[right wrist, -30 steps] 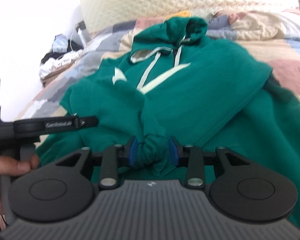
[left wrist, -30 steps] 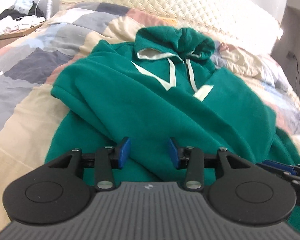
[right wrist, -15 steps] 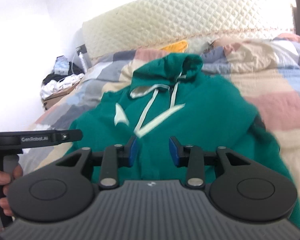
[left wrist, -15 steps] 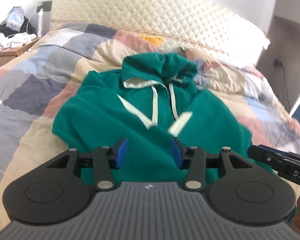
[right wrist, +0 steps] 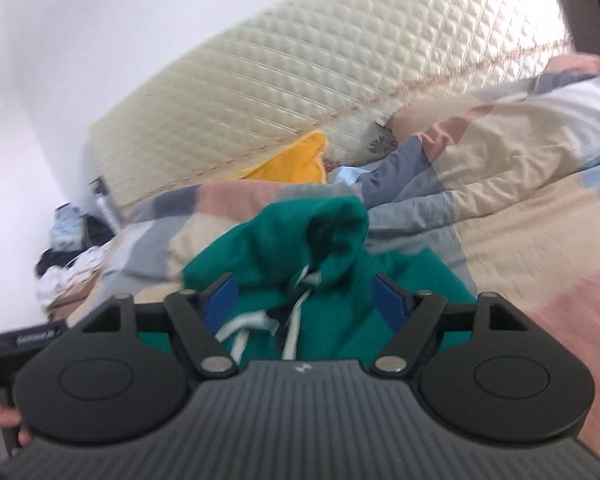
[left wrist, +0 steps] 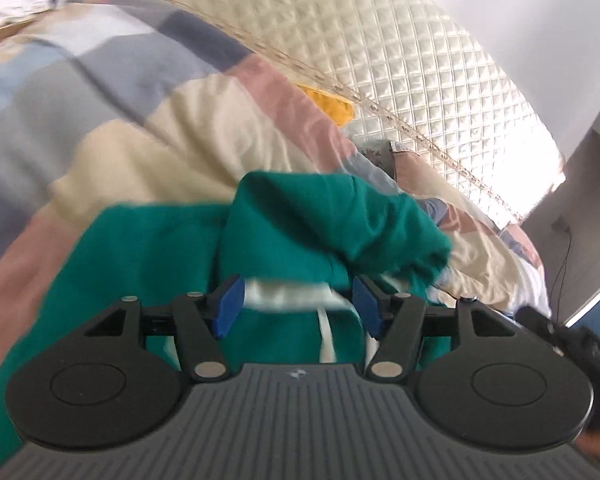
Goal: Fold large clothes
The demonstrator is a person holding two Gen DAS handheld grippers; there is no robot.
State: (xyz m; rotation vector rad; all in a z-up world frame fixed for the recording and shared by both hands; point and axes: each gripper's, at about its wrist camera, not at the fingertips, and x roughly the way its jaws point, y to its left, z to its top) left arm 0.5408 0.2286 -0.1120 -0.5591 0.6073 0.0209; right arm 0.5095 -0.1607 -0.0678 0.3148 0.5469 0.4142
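Open right claw (right wrist: 302, 300) over green hoodie (right wrist: 320, 236) w/ drawstrings.

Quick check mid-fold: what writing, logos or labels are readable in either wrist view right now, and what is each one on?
Blurred white lettering on the left gripper's black side bar in the right wrist view: begins roughly "Gen", the rest unreadable.
Faint white marks on the right gripper's black body in the left wrist view: too blurred to read.
Small white emblem, no letters, on each grey gripper housing.
No writing visible on the green hoodie or the patchwork quilt.
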